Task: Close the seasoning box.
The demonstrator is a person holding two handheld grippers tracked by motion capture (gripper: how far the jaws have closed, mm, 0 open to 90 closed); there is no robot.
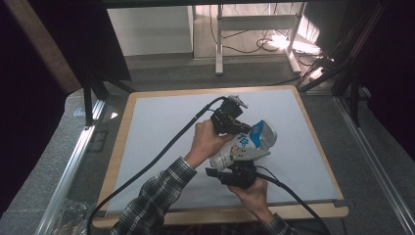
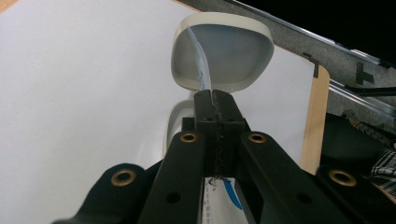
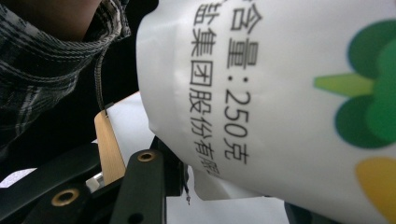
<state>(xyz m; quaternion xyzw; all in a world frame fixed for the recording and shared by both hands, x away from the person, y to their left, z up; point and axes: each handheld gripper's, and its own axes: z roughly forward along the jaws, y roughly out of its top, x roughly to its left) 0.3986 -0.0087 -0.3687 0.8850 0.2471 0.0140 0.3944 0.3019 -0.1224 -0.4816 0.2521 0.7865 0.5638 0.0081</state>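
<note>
A wooden-edged desk [image 1: 313, 122] covered by a pale sheet stands in a dim room, with grey carpet beyond its far edge and white table legs and loose cables past that. Near the middle of the desk, somewhat toward the near and right edges, a white plastic bottle [image 1: 247, 144] with a blue-and-white printed label is held lying tilted between the two tools. The left gripper [image 1: 235, 128] reaches it from the far side; in the left gripper view its black jaws are clenched together on a thin strip of label film [image 2: 201, 70] that runs up across the bottle's oval base [image 2: 224, 51], and the rest of the bottle is hidden behind the jaws. The right gripper [image 1: 235, 174] sits under the bottle's near end, its tips hidden by the bottle in the high view. In the right gripper view the printed label [image 3: 280, 93], with black characters and green and yellow shapes, crowds the frame; one black jaw rises at lower left beside the label's loose lower edge, the other is cut off at lower right, so whether the pads press the bottle cannot be told. A plaid sleeve [image 3: 51, 51] shows at upper left.
</note>
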